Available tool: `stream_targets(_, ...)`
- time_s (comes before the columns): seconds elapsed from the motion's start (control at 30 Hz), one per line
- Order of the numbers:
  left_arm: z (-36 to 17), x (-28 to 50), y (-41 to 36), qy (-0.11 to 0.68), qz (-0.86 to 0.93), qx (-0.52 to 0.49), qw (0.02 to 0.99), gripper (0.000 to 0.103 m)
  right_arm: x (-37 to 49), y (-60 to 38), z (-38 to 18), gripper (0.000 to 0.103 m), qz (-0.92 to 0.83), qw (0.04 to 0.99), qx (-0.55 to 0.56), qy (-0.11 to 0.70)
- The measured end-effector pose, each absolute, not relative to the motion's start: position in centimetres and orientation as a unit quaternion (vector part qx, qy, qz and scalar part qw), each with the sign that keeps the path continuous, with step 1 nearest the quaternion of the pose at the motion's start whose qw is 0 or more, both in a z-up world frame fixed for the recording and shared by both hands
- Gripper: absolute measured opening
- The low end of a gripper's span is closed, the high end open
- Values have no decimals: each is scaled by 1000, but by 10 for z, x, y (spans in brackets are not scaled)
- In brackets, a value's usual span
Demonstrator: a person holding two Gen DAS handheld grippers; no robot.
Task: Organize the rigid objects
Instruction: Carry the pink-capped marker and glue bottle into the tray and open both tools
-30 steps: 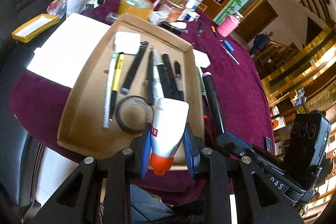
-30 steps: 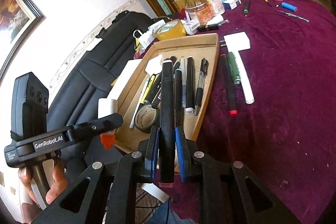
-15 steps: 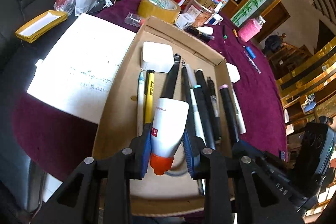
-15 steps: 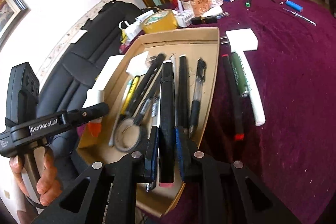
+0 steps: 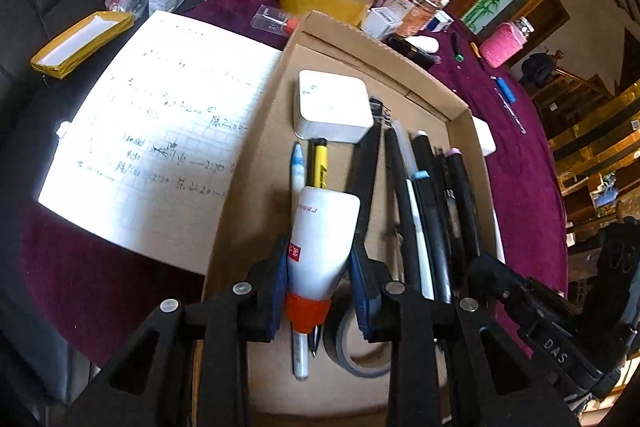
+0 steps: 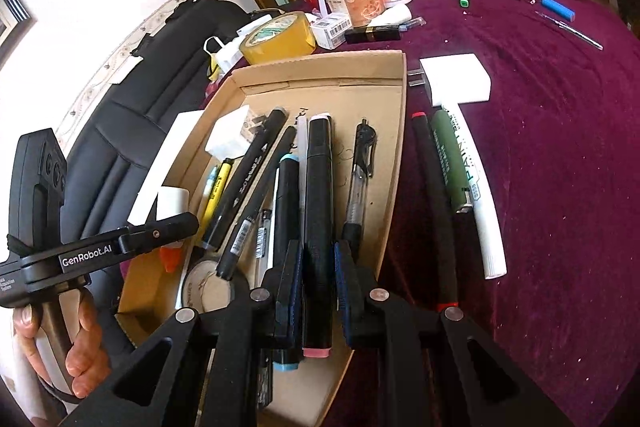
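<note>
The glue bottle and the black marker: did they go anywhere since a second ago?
Both came forward and down over the cardboard tray. The glue bottle is now above the pens, and the black marker is among them. Both grippers kept their grip; nothing was released. The tray's contents stayed put.

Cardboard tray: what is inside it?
In the cardboard tray: pens and markers, a white adapter, a tape roll. The tongs cover the tray's near end.

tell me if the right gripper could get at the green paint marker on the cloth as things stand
Probably not yet: the right gripper is shut on a black marker. The green paint marker itself lies uncovered beside the cardboard tray.
</note>
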State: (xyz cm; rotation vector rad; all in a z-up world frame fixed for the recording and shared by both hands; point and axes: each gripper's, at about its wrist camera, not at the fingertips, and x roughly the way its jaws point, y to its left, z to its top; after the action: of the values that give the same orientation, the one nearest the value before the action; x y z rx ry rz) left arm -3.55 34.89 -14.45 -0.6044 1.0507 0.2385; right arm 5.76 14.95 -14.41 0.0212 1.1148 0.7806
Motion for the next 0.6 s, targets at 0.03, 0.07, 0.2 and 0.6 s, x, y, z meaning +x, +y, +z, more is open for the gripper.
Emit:
stream_targets(0.03,-145,-34,350,494,118,-281,814,28,59,150,-145,16,361,776,11,517)
stream_targets(0.07,-146,-34,351,495,126,-278,814,27,60,151,-145,16,361,775,12,519)
stream_targets(0.2,-145,-33,351,494,129,-270,817,27,61,158,-146,16,356,780,-2,515)
stream_targets(0.6,-144,-28,343,484,142,-237,830,41,64,160,-151,17,366,779,1,510)
